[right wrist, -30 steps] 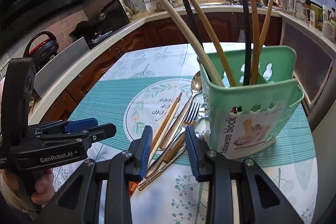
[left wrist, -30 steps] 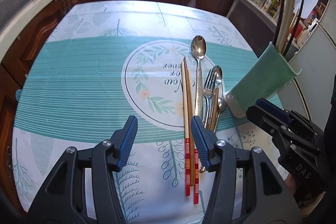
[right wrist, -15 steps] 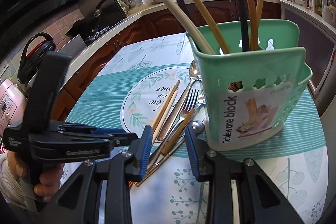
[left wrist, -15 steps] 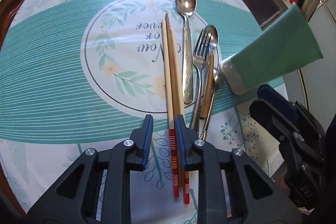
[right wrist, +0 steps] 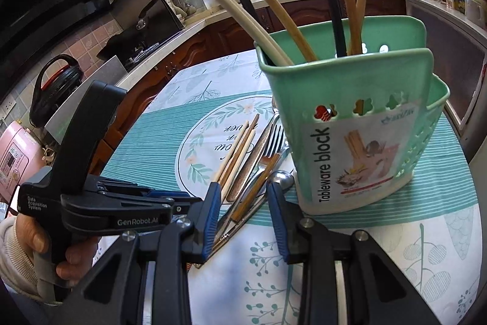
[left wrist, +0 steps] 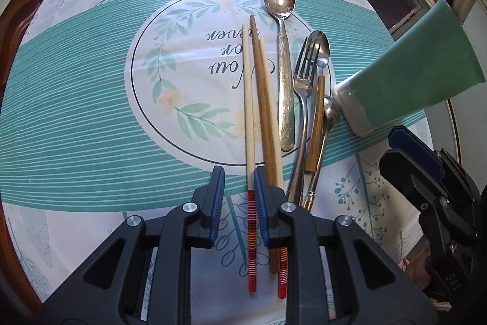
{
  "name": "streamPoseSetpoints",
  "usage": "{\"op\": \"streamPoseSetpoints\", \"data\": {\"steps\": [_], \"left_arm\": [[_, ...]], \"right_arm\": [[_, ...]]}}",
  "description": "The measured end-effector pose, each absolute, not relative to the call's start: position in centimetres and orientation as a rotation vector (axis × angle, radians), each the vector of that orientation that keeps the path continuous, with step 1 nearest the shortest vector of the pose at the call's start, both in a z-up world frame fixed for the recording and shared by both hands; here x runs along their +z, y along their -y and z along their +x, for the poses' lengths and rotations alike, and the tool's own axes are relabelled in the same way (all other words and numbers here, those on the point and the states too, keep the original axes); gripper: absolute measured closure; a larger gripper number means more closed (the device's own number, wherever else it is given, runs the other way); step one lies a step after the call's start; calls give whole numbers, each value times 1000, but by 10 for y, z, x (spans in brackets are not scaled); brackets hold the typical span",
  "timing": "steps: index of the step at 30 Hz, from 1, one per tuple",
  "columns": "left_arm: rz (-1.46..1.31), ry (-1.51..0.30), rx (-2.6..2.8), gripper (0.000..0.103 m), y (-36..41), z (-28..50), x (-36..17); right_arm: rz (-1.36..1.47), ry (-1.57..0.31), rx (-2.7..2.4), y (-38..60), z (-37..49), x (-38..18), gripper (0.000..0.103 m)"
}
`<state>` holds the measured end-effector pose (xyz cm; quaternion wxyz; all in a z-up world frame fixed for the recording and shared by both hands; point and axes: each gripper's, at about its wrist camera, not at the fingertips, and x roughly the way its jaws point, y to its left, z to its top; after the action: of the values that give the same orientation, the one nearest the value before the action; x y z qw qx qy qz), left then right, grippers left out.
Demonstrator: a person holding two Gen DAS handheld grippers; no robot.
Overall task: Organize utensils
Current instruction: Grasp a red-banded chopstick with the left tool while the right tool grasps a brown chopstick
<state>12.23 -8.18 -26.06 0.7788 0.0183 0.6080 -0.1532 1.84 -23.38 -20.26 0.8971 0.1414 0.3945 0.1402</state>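
Straddling one pale chopstick (left wrist: 249, 124) at lower centre, left gripper (left wrist: 239, 194) jaws stand narrow, touching unclear; right gripper (right wrist: 242, 204) half-open, empty; spoons, fork lie unsorted left of holder (right wrist: 350, 124) on bench

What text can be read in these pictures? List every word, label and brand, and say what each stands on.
"Tableware block": label on the green utensil holder.
"GenRobot.AI": side of the left gripper.
"Data Acquisition System": the same gripper's handle, small print.
"DAS": body of the right gripper, seen upside down.
"You", "or", "ever": upside-down script on the tablecloth, partly hidden by chopsticks.
Small print on the holder's label: unreadable.
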Motion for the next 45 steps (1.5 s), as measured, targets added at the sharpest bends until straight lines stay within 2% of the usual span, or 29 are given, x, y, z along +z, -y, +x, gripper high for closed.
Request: {"op": "streamPoseSetpoints", "data": {"steps": [18, 19, 20, 21, 33, 36, 45], "left_arm": [[170, -1401, -302, 85, 117, 154, -263], [169, -1407, -301, 86, 120, 156, -264], [169, -1410, -297, 96, 121, 159, -264], [154, -1418, -298, 100, 120, 162, -266], [-51, -1428, -267, 100, 71, 149, -272], [-79, -1415, -265, 100, 57, 139, -274], [-174, -1378, -292, 100, 31, 125, -273]], "right_arm": [[294, -828, 304, 229, 18, -207, 71], [295, -829, 304, 229, 17, -208, 71], [296, -830, 304, 229, 17, -208, 71], [297, -829, 304, 229, 16, -208, 71], [236, -843, 327, 212, 19, -202, 71], [214, -887, 354, 200, 30, -202, 71], [304, -1184, 318, 168, 93, -220, 71]]}}
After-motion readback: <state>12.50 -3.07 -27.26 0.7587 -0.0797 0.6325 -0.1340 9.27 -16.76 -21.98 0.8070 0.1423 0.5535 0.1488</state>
